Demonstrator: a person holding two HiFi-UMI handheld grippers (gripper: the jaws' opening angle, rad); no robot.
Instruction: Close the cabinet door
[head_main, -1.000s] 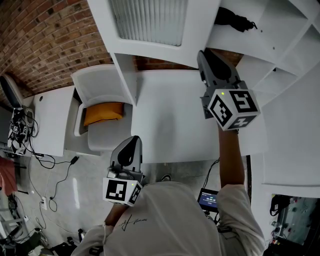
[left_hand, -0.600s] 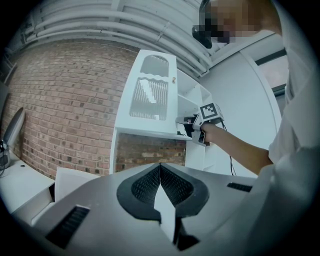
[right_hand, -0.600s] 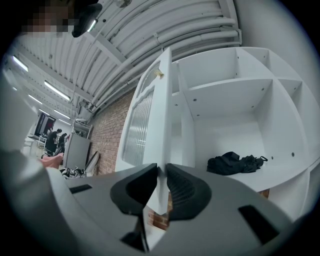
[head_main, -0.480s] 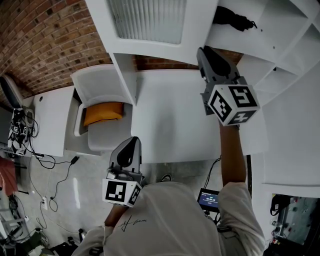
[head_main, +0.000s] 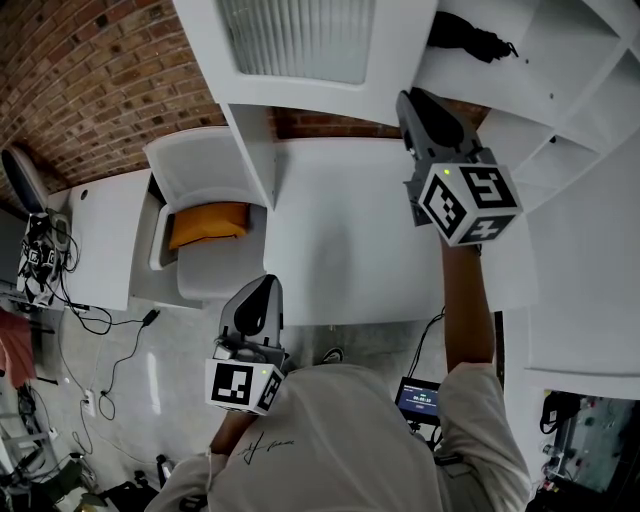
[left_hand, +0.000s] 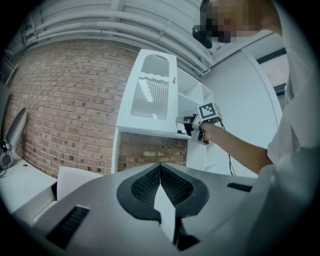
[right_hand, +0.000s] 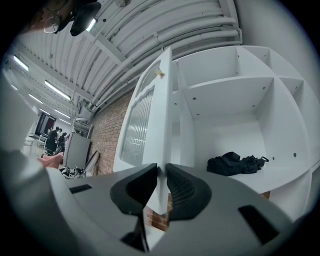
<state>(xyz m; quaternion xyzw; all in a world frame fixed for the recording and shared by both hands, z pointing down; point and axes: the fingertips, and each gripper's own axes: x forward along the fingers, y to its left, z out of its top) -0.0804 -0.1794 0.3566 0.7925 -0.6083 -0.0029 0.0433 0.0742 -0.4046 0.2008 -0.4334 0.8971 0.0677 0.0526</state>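
Up at 1 o'clock in the head view, the right gripper (head_main: 413, 100) is raised to the cabinet door (head_main: 300, 45). Its own view shows the fingers nearly together, pinching the door's (right_hand: 150, 115) free edge between them. The door stands swung wide open, ribbed glass panel facing out, at 12 o'clock. Behind it at 3 o'clock in the right gripper view are the bare white shelves (right_hand: 235, 90), with 1 black bundle (right_hand: 234, 162) lying on the lower one. Down at 7 o'clock, the left gripper (head_main: 262, 288) hangs low by the person's chest, fingers pressed together on nothing, well apart from the door. At 9 o'clock a white chair (head_main: 195, 165) carries an orange cushion (head_main: 207, 225), beside the white table (head_main: 340, 250).
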